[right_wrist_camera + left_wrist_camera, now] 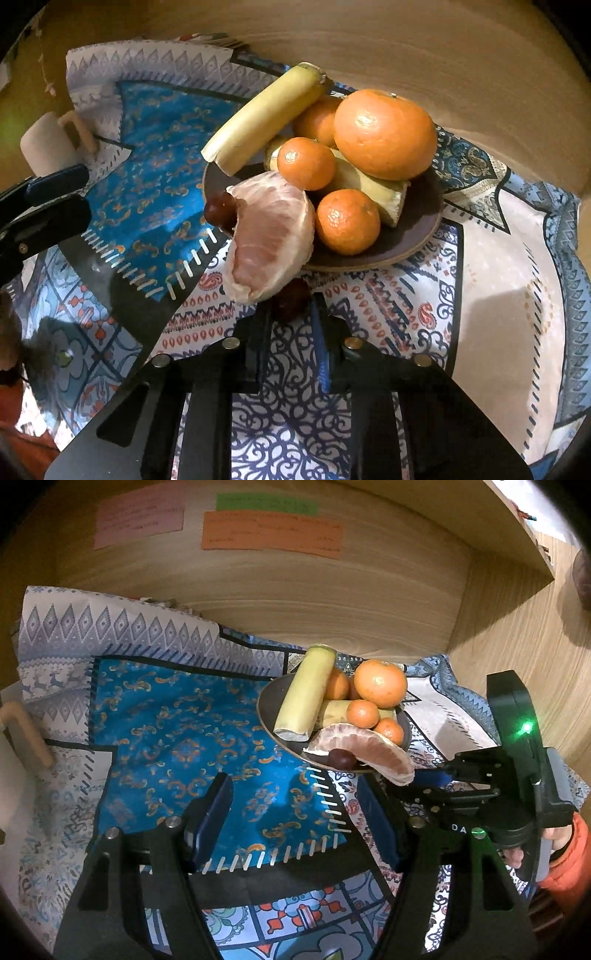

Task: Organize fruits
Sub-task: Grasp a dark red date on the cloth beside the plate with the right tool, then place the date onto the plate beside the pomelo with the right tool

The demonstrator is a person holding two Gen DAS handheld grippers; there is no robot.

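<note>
Your right gripper (291, 306) is closed on a small dark red fruit (290, 299), which sits pinched between the two fingers just off the near rim of the brown plate (413, 236), at about six o'clock from the plate's middle. The fruit touches the underside of the pomelo wedge (266, 236), which overhangs the plate's edge at seven o'clock.

A second dark red fruit (219, 212) lies on the plate at nine o'clock, against the wedge's inner curve. The rest of the pile stands behind: a big orange (384, 133) at one o'clock, three smaller mandarins, one (306, 162) near the centre, one (347, 221) at five o'clock and one (317, 120) tucked behind at twelve. A long banana piece (262, 118) leans over the rim at eleven o'clock, and a shorter banana piece (373, 188) lies under the oranges.

Your left gripper (291, 819) stands open with nothing between its fingers, hovering over the blue patterned cloth (177, 731) at eight o'clock from the plate, well apart from the fruit. From that side you see your right gripper's body (491, 775) low at the plate's four o'clock, with a hand in an orange sleeve (569, 864) behind it.

A white mug (44, 147) stands at the cloth's far left edge, well away from the plate.
</note>
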